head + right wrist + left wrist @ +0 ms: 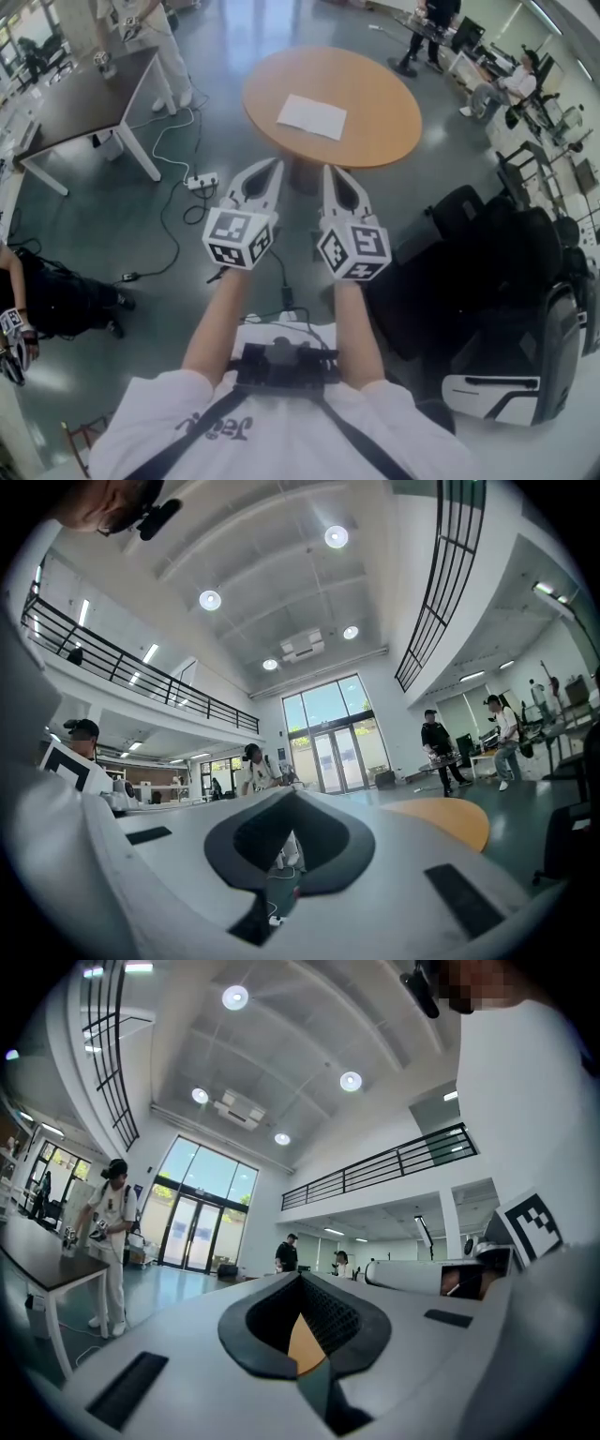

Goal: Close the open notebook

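In the head view, a seated person point(52, 302) in black is at the left edge. Above, in the upper left, stands a dark table point(84, 94) with a person in white point(164, 47) behind its far end. A power strip point(202, 181) with cables lies on the floor to its right.

Left of centre, the left gripper point(273, 165) is held level. Its jaws are pressed together at the tips with nothing between them. In the left gripper view the left gripper point(300, 1275) shows the same closed tips, and a bit of the round table point(306, 1342) shows orange through the hollow behind them. The person in white point(111, 1232) and the dark table point(47, 1267) are at that view's left.

Just beside it, right of centre, the right gripper point(330, 170) is also level, closed and empty. The right gripper view shows the right gripper point(292, 793) with tips meeting and only floor and cable in the hollow.

The notebook point(312, 116) lies flat and white on the round table point(380, 94) at upper centre. It is beyond both grippers' tips and well apart from them.

A black chair point(464, 211) stands at the right, and people point(511, 84) are in the upper right corner.
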`<state>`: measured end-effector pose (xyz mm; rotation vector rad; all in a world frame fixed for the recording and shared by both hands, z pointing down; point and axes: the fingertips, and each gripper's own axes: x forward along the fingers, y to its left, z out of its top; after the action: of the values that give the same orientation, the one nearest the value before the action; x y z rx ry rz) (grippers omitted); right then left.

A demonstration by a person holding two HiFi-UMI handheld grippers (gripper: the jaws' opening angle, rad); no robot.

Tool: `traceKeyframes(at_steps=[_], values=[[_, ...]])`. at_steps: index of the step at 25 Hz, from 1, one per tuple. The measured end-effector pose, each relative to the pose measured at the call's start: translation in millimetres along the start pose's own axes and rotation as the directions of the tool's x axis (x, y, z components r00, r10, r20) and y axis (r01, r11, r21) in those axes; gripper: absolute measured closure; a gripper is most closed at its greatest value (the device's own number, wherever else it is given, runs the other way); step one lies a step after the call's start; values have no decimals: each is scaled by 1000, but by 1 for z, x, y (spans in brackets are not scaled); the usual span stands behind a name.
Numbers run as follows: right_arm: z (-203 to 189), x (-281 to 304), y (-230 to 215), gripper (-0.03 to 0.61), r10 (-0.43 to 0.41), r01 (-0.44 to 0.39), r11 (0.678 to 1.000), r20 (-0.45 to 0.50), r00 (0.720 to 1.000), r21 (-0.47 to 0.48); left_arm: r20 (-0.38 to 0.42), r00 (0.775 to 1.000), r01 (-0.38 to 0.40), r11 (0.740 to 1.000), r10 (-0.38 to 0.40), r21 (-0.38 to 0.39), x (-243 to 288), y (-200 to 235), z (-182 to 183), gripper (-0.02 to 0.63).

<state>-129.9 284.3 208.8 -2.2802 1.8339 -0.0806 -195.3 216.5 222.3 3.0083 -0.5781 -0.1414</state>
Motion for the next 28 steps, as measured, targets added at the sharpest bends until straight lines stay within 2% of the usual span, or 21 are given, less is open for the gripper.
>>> traceKeyframes(at_steps=[5,9,14,22,28], values=[[9,2,-40,563,2,-3,999,13,1000,35,2,1000,13,1000,-13,7,36,-18,2,600],[-4,-5,-62,563,-3,2,997,9,1000,75,-30,1000,7,1000,-6,13,45,-27,-12,600],[-15,13,-86,563,3,-1,995,-23,1000,104,-71,997,-6,1000,8,16,69,-23,-26,600],[-36,76,-99,564,1,6,995,-63,998,102,-105,994,-2,1000,1,-10,115,25,-45,600],[-34,147,-119,563,-14,18,998,-68,998,58,-88,996,17,999,-21,-39,176,74,-47,600]])
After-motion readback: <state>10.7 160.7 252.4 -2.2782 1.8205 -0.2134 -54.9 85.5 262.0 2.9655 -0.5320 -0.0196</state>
